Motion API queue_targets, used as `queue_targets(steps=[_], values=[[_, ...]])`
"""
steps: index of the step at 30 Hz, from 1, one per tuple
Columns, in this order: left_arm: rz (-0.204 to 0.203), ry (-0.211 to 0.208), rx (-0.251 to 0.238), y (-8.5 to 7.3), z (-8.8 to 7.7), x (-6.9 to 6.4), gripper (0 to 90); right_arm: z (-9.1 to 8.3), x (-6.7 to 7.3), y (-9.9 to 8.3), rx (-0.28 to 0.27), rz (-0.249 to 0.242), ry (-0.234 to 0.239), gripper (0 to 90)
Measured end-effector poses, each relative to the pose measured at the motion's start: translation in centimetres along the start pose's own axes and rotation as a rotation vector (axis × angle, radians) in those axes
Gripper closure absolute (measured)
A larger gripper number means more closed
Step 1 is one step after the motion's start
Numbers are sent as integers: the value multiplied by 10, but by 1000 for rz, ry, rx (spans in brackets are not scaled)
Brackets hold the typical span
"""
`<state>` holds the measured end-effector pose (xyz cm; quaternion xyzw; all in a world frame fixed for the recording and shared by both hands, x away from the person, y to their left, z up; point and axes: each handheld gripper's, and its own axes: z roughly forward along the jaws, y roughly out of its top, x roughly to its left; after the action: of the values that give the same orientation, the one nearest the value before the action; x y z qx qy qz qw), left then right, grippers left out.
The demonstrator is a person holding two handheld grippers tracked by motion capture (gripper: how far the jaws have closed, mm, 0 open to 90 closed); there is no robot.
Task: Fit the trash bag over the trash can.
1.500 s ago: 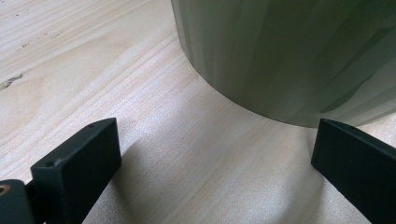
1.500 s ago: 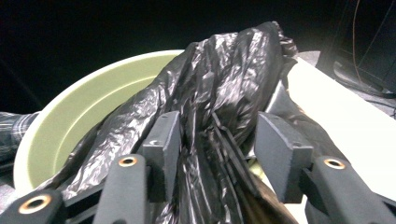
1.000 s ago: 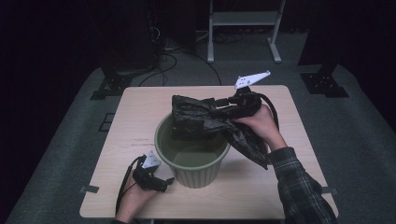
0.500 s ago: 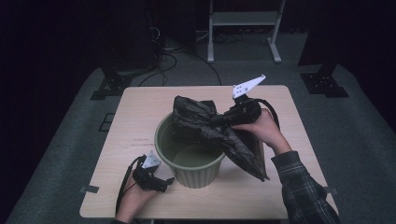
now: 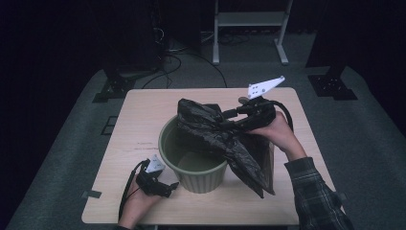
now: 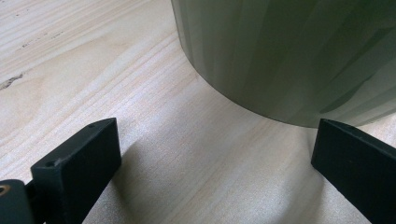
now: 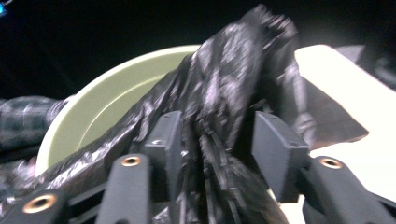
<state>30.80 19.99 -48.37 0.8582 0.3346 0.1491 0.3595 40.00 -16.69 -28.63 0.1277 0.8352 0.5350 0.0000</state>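
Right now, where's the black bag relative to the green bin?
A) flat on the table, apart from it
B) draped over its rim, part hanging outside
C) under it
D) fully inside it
B: in the high view the black bag lies across the rim of the green bin and hangs down its outer side.

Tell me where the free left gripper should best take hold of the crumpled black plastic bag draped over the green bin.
Probably the loose edge of the crumpled black plastic bag lying over the far rim of the round green ribbed plastic bin, coming from the bin's left side. There the film bunches into thin folds that jaws can pinch. The right gripper already has the bag's right part between its jaws, which have just been opening.
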Motion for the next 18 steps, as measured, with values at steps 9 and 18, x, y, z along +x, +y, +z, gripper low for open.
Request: queue_targets(steps=[9,18], values=[[0,0,0,0,0,0,1,-7,-15,21,-70,18,-148,519],[1,-1,0,0,0,0,1,32,-44,12,64,81,-156,599]])
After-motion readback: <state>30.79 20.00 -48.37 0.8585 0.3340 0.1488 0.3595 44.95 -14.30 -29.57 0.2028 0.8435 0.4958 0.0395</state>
